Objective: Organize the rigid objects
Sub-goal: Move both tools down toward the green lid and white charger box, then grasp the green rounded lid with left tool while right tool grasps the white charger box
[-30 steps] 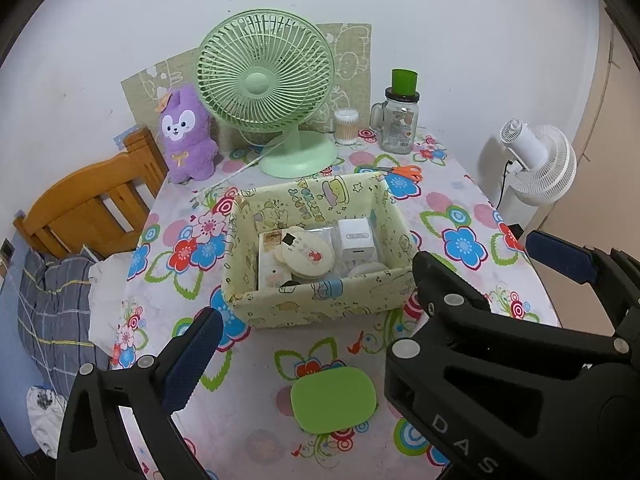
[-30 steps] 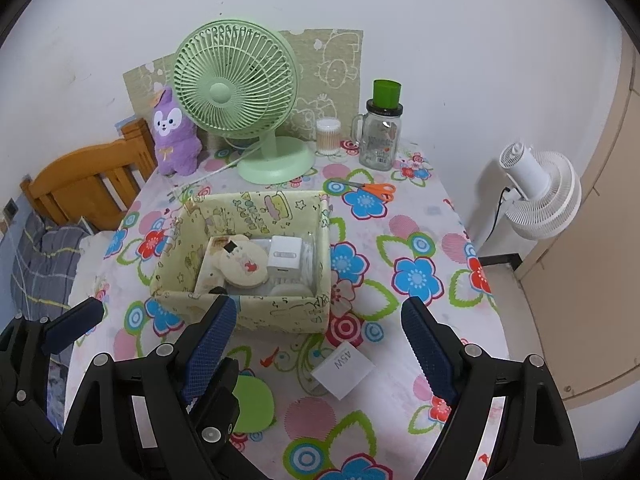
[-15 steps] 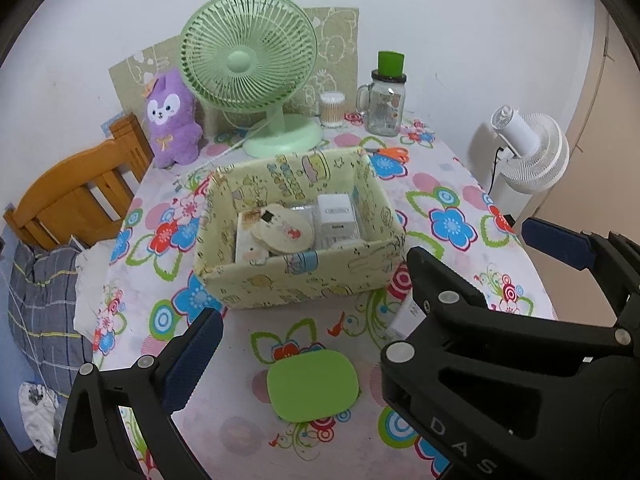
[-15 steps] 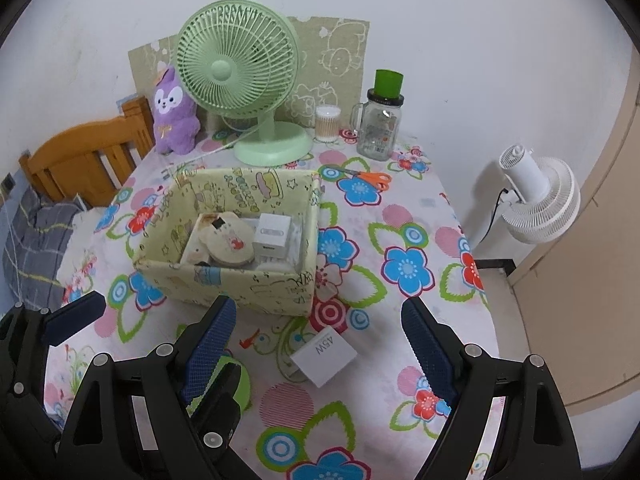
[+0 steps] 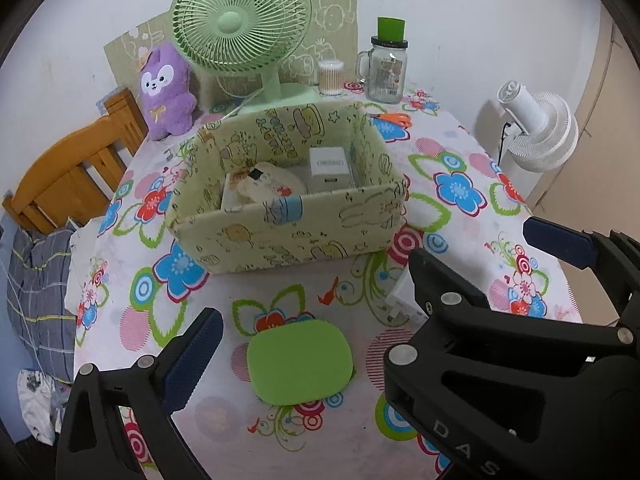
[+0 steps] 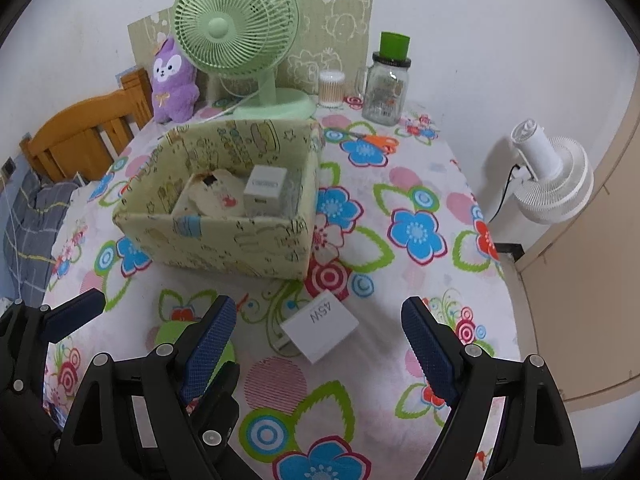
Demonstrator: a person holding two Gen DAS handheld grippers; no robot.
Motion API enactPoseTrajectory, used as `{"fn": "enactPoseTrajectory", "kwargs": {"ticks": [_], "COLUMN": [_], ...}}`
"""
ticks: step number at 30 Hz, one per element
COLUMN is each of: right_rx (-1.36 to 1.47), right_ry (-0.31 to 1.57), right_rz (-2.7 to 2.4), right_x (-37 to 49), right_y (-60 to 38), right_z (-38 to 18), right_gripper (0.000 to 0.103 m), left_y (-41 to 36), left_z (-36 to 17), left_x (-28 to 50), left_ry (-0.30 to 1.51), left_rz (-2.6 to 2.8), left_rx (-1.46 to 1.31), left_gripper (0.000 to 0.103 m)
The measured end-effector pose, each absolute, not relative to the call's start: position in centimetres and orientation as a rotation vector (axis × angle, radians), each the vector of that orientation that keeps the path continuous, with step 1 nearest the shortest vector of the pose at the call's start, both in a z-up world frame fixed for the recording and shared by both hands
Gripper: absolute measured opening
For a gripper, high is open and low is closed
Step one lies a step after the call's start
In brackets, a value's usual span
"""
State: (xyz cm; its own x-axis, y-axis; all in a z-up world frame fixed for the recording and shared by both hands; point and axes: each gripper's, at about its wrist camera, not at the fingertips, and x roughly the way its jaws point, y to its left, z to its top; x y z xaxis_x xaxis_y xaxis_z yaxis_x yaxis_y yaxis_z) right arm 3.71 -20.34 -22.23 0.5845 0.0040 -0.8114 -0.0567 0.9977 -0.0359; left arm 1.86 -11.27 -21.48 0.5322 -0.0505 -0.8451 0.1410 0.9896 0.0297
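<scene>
**Two claws over the flowered counter, both holding nothing**

Nearest the edge of the counter [image 6: 400, 264], the two claws hang side by side, angled downward. The left claw [image 5: 304, 364] stands spread wide, with a flat green pad [image 5: 299, 361] lying on the cloth between its fingers, untouched by either one. The right claw [image 6: 320, 340] is likewise released, its blue-padded fingers well apart and gripping nothing; a white charger block [image 6: 320, 325] marked "45W" lies flat on the cloth in the gap between them, clear of both pads. The green pad and the charger lie near each other, the pad to the left.

Just beyond them sits a pale yellow box [image 6: 224, 240] printed with cartoon animals, open at the top. Inside it rest a white cube plug [image 6: 265, 192] and a cream, rounded thing with a red mark [image 6: 212, 200], leaning against each other; what lies under them is hard to make out.

Past the box, orange-handled scissors [image 6: 378, 142] lie on the cloth. Along the wall stand a purple plush toy [image 5: 166, 92], a green desk fan [image 5: 240, 20], a small tub of cotton swabs [image 5: 330, 77] and a glass jar with a green cap [image 5: 386, 68]. Off the counter to the right a white fan [image 6: 550, 178] is near the wall; to the left is a wooden chair [image 5: 76, 168].
</scene>
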Motion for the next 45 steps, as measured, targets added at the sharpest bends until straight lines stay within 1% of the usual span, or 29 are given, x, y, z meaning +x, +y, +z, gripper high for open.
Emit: {"fn": "enactPoseTrajectory", "kwargs": {"ticks": [8,20,40,45], "right_rx": [-0.144,-0.128,-0.186,-0.181], "right_ry": [0.924,0.981,1.044,1.052], "right_rz": [0.042,0.061,0.091,0.100], "right_x": [3.1,3.9,6.2,7.0], "right_y": [-20.5,-20.6,-19.5,-19.2], "right_z": [-24.3,-28.4,-31.7,-32.1], "right_gripper": [0.087,0.087,0.087,0.087], "left_y": [-11.8,-11.7,-10.3,-10.0], "left_z": [-24.4,-28.1,-31.3,-31.4], "left_x": [1.5,1.8,3.1,3.5], "left_ry": [1.031,1.078,1.144,1.133], "left_rz": [-0.079,-0.051,0.097,0.125], "left_rx": [0.101,0.097,0.023,-0.001], "left_gripper": [0.103,0.103,0.103,0.103]}}
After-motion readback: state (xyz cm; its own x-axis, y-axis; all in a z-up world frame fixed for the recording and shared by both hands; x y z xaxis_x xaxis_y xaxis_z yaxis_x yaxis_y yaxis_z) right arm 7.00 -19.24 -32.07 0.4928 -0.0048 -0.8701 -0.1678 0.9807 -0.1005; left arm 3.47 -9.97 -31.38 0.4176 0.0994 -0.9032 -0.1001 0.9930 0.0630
